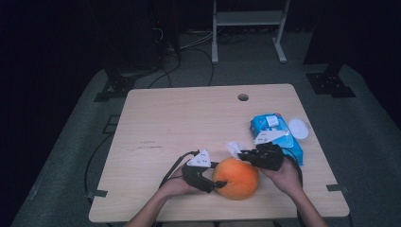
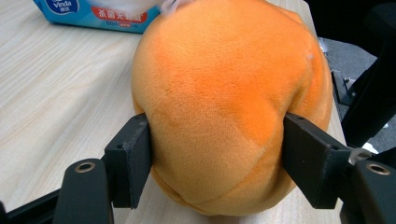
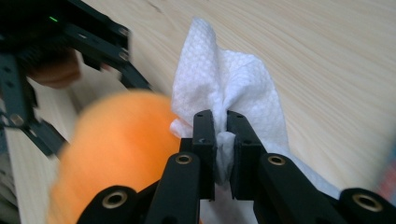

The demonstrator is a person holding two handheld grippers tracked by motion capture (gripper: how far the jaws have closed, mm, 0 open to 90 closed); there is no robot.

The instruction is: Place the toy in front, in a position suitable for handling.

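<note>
We saw a blue wipes pack [image 1: 275, 135] lying near the table's [image 1: 189, 123] right edge, its white lid [image 1: 298, 128] open beside it. We could not make out what it held. The left gripper [image 1: 218, 183] clamped the orange plush ball [image 1: 238, 178] on both sides, near the table's front edge. The right gripper [image 1: 240, 154], just behind the ball, pinched a white wipe [image 3: 229, 88] tight between its jaws. The far and left parts of the table lay bare.

left gripper [image 1: 215, 182] jaws clamped, right gripper [image 1: 243, 155] jaws pinched
</note>
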